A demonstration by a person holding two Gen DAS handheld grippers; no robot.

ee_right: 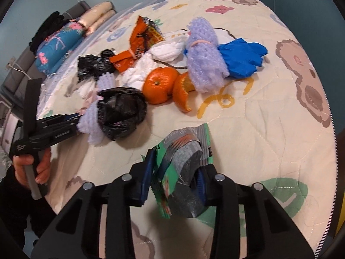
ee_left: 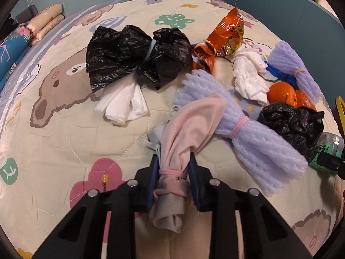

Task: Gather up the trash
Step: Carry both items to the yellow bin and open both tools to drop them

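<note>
My left gripper [ee_left: 173, 168] is shut on a pink cloth bundle [ee_left: 187, 133] tied with a pink band, low over the bed; it also shows in the right wrist view [ee_right: 71, 120]. My right gripper [ee_right: 174, 168] is shut on a green and grey crumpled wrapper [ee_right: 183, 161], held above the quilt. Trash lies across the bed: black bags [ee_left: 133, 54], a small black bag [ee_right: 120, 112], purple foam nets [ee_left: 254, 142] [ee_right: 204, 56], an orange snack bag [ee_left: 224, 36], white tissues [ee_left: 248, 75] and a blue glove [ee_right: 241, 58].
A whole orange [ee_right: 159, 86] and orange peel [ee_right: 183, 95] lie mid-bed. Rolled bedding [ee_right: 58, 47] sits at the far left edge. The patterned quilt [ee_right: 269, 129] covers the bed, bare at the right. A person's hand [ee_right: 30, 166] holds the left gripper.
</note>
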